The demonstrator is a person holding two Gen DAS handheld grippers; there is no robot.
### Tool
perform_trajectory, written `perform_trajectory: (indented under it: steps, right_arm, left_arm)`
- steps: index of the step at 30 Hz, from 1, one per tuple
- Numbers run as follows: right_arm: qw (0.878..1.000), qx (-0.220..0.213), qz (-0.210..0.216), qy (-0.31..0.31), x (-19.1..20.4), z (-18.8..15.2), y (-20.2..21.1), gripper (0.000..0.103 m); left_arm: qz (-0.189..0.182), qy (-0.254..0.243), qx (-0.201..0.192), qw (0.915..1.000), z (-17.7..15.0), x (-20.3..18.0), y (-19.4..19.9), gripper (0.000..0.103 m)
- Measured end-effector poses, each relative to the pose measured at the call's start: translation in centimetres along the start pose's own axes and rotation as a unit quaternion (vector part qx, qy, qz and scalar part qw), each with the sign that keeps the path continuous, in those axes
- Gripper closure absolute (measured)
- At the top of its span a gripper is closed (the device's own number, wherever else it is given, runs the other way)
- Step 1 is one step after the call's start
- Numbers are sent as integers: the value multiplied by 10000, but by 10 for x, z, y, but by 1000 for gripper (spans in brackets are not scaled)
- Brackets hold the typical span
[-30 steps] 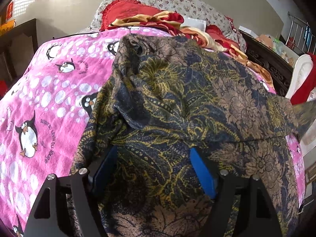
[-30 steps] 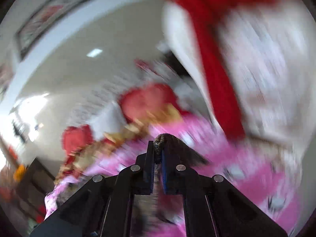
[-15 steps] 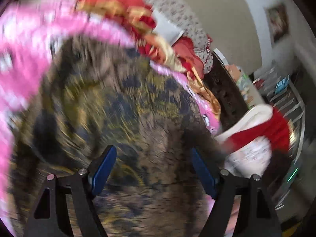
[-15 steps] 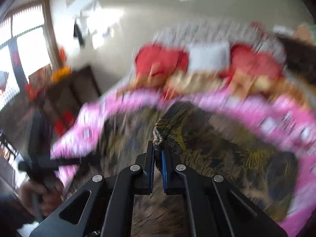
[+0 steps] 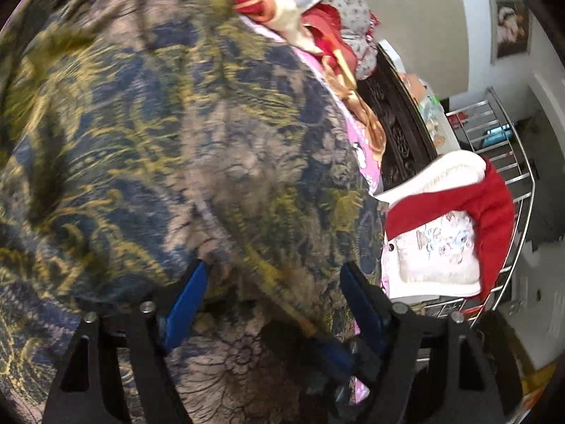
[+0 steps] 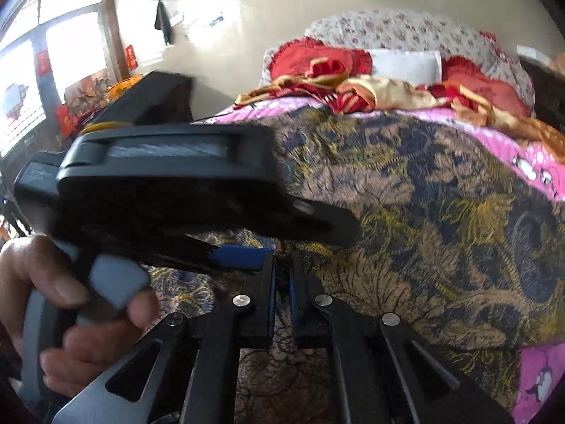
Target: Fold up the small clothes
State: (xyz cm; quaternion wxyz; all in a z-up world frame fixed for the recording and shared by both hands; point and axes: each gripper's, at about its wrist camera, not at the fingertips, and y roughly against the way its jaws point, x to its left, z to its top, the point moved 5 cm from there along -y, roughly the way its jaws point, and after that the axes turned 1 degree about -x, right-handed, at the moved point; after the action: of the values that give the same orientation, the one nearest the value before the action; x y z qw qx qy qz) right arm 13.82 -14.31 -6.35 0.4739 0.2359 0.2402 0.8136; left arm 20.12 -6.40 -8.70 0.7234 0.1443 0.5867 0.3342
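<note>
Patterned garment (image 5: pixel 197 148): dark blue cloth with gold and tan floral print, lying spread over the pink penguin blanket (image 6: pixel 540 166) on the bed; it fills most of both wrist views, rumpled, with a doubled layer near the front edge.

Left tongs (image 5: pixel 273 293): jaws spread, blue pads well apart, and they have just been closing somewhat. Garment cloth lies between and under the fingers; the pads do not press on it. Seen from the right wrist view, the left tongs (image 6: pixel 243 256) cross the frame just above the right tongs, the tool body blurred, with a person's hand (image 6: pixel 63 304) wrapped round its handle at lower left.

Right tongs (image 6: pixel 282 275): jaws pressed together, the blue pads nearly meeting. Whether a fold of the garment is pinched between them cannot be told; the tips rest at the garment's surface.

Pile of bedding (image 6: pixel 381 84): red, gold and cream cloths heaped at the head of the bed, beyond the garment, with a floral-print pillow (image 6: pixel 416 31) behind.

Red and white cloth (image 5: pixel 455 219): draped on a metal wire rack (image 5: pixel 519 183) beside the bed, right of the garment.

Dark carved bed frame (image 5: pixel 399 134): between blanket edge and rack.

Framed picture (image 5: pixel 510 24): on the wall, upper right.

Window (image 6: pixel 42 56): bright, far left of the right wrist view.
</note>
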Motion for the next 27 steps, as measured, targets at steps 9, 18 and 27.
perform_trajectory:
  steps: [9,18,27]
  right_arm:
    - [9993,-118,-275,240,10,-4,16,73]
    - [9930,511,-1042,-227,-7,-50,36,54]
    - [9868,263,-1575,267,5,-53,37,54]
  left_arm:
    - [536,-443,-314,9971,0,-8,10,100]
    - [-207,-2397,-1293,9620,4,-159,132,100]
    - [954,-2379,-1696,9516,34,-91,204,100]
